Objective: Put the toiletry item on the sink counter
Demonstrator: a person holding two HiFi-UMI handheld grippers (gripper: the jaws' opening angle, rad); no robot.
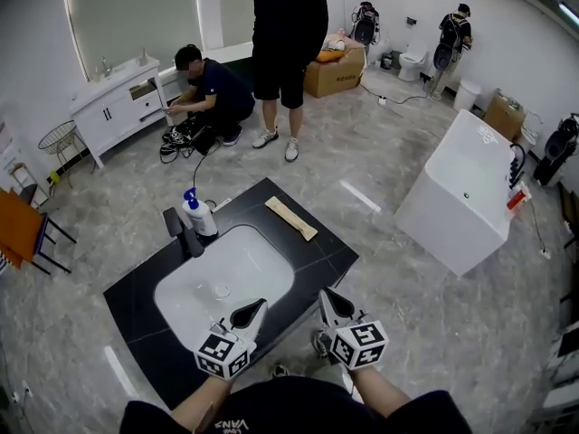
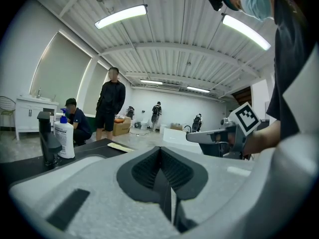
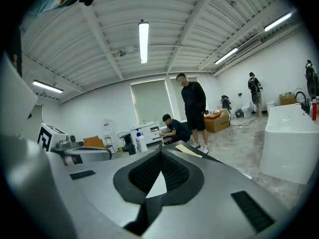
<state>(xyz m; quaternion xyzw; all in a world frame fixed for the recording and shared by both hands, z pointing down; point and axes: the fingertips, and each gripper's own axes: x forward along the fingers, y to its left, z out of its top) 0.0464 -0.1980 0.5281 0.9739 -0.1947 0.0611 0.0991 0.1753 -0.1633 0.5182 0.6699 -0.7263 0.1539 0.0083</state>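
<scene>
A white pump bottle with a blue pump head (image 1: 199, 215) stands upright on the black slab counter (image 1: 312, 259), at the far rim of the basin and just beside the black faucet (image 1: 184, 232). No gripper touches it. In the left gripper view, the bottle (image 2: 64, 136) sits right next to the faucet (image 2: 47, 138). I cannot tell whether the two touch.

The white rounded-rectangular basin (image 1: 258, 262) is sunk into the counter and shows its round drain (image 1: 222, 290) near the middle. A flat, pale beige strip (image 1: 290, 218) lies on the bare black surface at the far right of the basin, well apart from the bottle.

The left hand-held gripper (image 1: 251, 311) is at the near edge of the basin. Its jaws are pressed together with nothing between them, and its own view shows the dark pads meeting in a seam (image 2: 162, 153). The right hand-held gripper (image 1: 331, 304) is over the counter's near right edge. Its jaws are likewise closed on nothing (image 3: 160, 157). Both point away from the person, towards the bottle side of the counter.

Farther off, a brown cardboard box (image 1: 336, 78) sits on the floor with orange and pale things on top. A white freestanding bathtub (image 1: 452, 208) stands to the right, with a small red-and-white bottle (image 1: 516, 197) at its end rim.
</scene>
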